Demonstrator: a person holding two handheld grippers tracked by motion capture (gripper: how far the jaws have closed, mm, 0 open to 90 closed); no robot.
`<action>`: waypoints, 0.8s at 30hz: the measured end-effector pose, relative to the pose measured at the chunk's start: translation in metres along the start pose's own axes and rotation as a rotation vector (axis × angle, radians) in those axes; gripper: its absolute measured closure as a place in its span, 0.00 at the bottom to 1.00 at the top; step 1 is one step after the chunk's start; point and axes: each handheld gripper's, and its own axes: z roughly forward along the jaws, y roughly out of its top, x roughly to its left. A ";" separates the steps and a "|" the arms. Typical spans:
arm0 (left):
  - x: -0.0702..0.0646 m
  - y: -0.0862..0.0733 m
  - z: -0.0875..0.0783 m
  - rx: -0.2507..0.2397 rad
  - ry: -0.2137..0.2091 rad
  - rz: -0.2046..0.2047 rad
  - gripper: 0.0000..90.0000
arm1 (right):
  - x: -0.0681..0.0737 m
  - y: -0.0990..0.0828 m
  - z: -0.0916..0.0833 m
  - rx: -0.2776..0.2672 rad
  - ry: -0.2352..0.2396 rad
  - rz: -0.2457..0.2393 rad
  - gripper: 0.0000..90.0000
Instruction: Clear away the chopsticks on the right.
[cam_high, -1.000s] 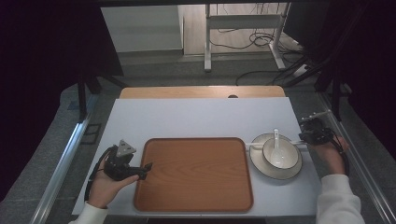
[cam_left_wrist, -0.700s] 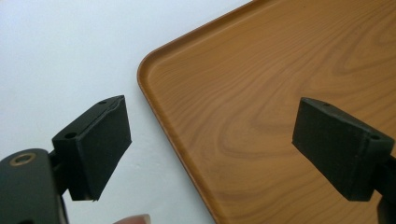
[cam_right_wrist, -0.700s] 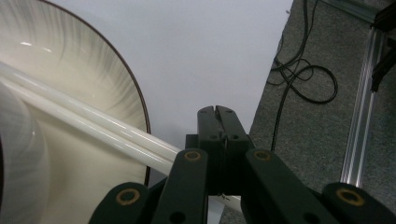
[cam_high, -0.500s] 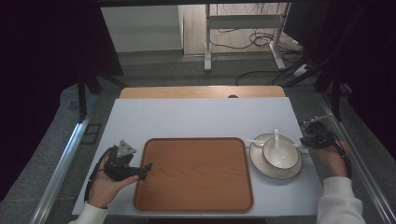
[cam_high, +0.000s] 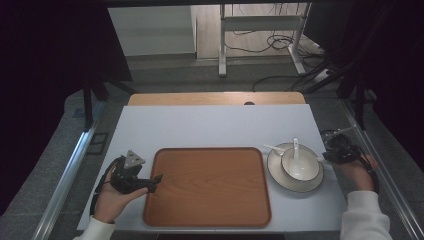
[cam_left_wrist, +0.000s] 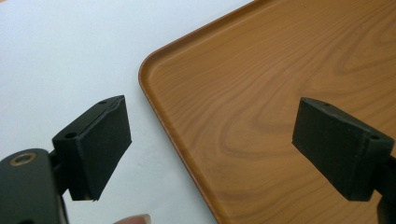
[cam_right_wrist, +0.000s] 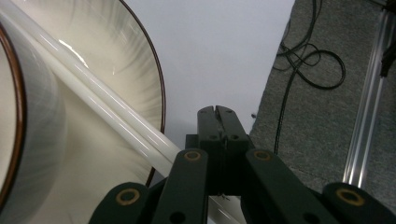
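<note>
The plate (cam_high: 295, 181) sits on the white table (cam_high: 215, 125), just right of the wooden tray (cam_high: 207, 185), with a bowl (cam_high: 300, 164) on it and a spoon (cam_high: 295, 146) standing in the bowl. A pale chopstick-like rod (cam_right_wrist: 93, 98) lies across the plate's rim toward the right hand-held gripper (cam_high: 334, 155).

That gripper is at the plate's right edge, its jaws fully closed tip to tip. In the right gripper view the rod runs under the jaw linkage; whether the jaws pinch its end I cannot tell.

The crockery looks glazed ceramic: stiff, fairly heavy, slick and breakable. The stack would probably be best taken by the plate's rim, one jaw above and one below, and kept level so the bowl does not slide. The rod is thin, smooth and light; a grip near its end could let it swivel.

The left hand-held gripper (cam_high: 150, 182) rests at the tray's left edge, jaws wide apart, one over the table and one over the tray, holding nothing.
</note>
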 end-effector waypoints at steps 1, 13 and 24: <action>0.000 0.000 0.000 -0.001 0.000 0.001 0.12 | 0.001 -0.002 0.000 0.008 -0.004 0.001 1.00; 0.000 0.001 -0.001 -0.003 0.000 0.003 0.12 | 0.000 -0.005 -0.019 -0.051 0.000 0.016 1.00; 0.000 0.001 -0.001 -0.006 0.001 0.006 0.12 | 0.006 -0.011 -0.023 -0.055 0.049 -0.009 1.00</action>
